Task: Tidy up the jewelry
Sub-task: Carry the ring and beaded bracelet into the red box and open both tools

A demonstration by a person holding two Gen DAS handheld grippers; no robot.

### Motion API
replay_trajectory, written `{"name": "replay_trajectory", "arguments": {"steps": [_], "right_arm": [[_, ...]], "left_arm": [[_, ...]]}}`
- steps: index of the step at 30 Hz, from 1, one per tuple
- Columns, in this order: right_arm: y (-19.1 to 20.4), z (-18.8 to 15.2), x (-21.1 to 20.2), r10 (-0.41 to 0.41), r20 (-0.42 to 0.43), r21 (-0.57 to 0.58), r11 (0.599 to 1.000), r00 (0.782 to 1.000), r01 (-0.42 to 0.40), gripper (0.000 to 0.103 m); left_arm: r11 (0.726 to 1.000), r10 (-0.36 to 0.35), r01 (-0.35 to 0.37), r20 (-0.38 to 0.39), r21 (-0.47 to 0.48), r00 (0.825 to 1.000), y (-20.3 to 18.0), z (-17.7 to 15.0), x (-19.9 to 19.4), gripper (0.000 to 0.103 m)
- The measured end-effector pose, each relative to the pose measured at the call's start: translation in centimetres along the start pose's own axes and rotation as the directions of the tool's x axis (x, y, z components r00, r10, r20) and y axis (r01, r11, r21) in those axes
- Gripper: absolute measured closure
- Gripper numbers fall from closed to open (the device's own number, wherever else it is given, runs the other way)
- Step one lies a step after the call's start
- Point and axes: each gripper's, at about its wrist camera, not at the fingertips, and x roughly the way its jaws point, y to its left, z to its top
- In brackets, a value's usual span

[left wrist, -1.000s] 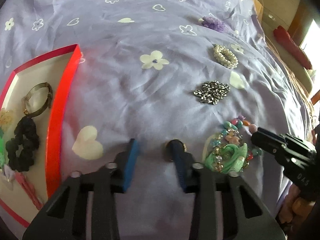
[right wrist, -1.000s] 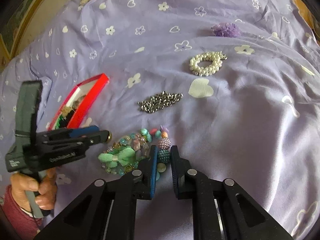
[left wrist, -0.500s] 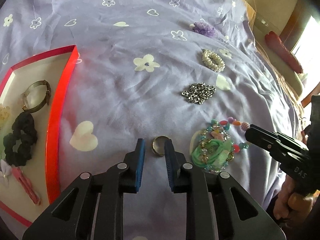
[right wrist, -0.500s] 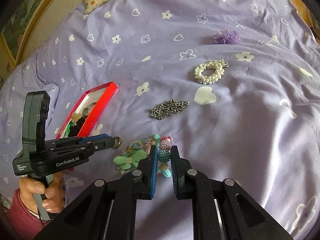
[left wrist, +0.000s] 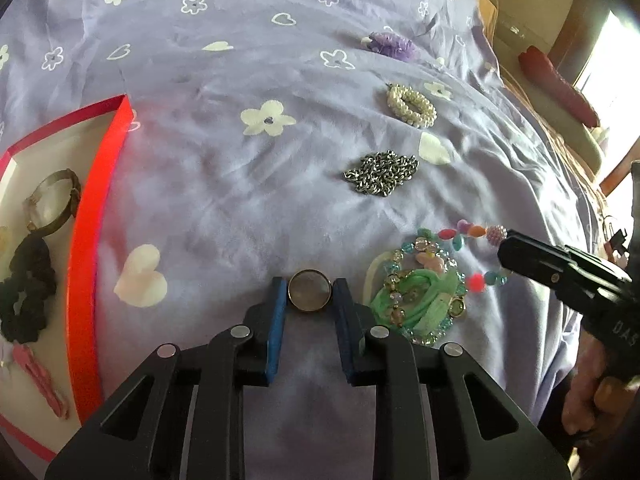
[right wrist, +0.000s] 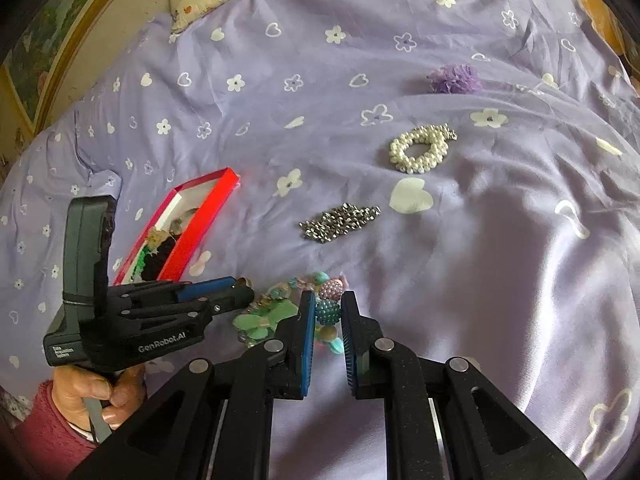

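My left gripper [left wrist: 310, 290] is shut on a round metal ring [left wrist: 310, 290], held a little above the purple sheet; it also shows in the right wrist view [right wrist: 240, 286]. My right gripper [right wrist: 326, 304] is shut on the colourful bead necklace [right wrist: 329, 310] by a teal ball bead; it also shows in the left wrist view [left wrist: 505, 246]. The necklace [left wrist: 452, 240] lies tangled with a green bow [left wrist: 416, 300]. The red-rimmed jewelry box [left wrist: 86, 248] at left holds a bangle [left wrist: 54, 204], a black scrunchie [left wrist: 26, 288] and a pink clip [left wrist: 40, 380].
On the sheet lie a silver chain [left wrist: 380, 172], a pearl bracelet [left wrist: 412, 106] and a purple flower piece [left wrist: 392, 46]. The same items show in the right wrist view: chain [right wrist: 340, 222], pearls [right wrist: 418, 152], flower [right wrist: 454, 78]. The bed's edge runs at right.
My left gripper closed on the ring and lifted it off the sheet. My right gripper stayed shut on the beads and rose slightly with them.
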Motion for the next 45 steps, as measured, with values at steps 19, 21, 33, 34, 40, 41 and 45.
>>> {"name": "replay_trajectory", "arguments": {"steps": [19,21,33,34,40,41,45], "right_arm": [[8.4,1.4,-1.7,0.104,0.038,-0.128,0.987,0.994,-0.098,0.091],[9.3,1.4,-1.4,0.120,0.030,-0.137,0.984,0.992,-0.115,0.090],[15.0,1.5,1.6,0.201,-0.020,-0.196,0.960,0.979,-0.201,0.091],[15.3,1.5,1.8,0.207,-0.023,-0.197,0.958,0.978,-0.208,0.091],[17.5,1.7,3.7,0.254,-0.051,-0.203,0.944,0.966,-0.259,0.091],[17.9,1.7,4.1,0.262,-0.056,-0.205,0.941,0.963,-0.268,0.091],[19.7,1.8,5.6,0.289,-0.081,-0.212,0.930,0.954,-0.299,0.090]], "left_arm": [[0.990,0.056,-0.036,0.148,-0.133,0.987,4.8,-4.2,-9.5,0.082],[0.987,0.070,-0.045,0.160,-0.157,0.985,6.0,-4.7,-10.5,0.082],[0.955,0.167,-0.114,0.176,-0.274,0.970,11.8,-7.2,-13.7,0.082],[0.953,0.172,-0.118,0.176,-0.280,0.969,12.1,-7.3,-13.8,0.082],[0.934,0.207,-0.143,0.173,-0.327,0.963,14.6,-8.0,-14.4,0.082],[0.932,0.211,-0.145,0.173,-0.333,0.962,14.9,-8.1,-14.5,0.082],[0.919,0.228,-0.155,0.167,-0.362,0.959,16.4,-8.5,-14.5,0.082]]}}
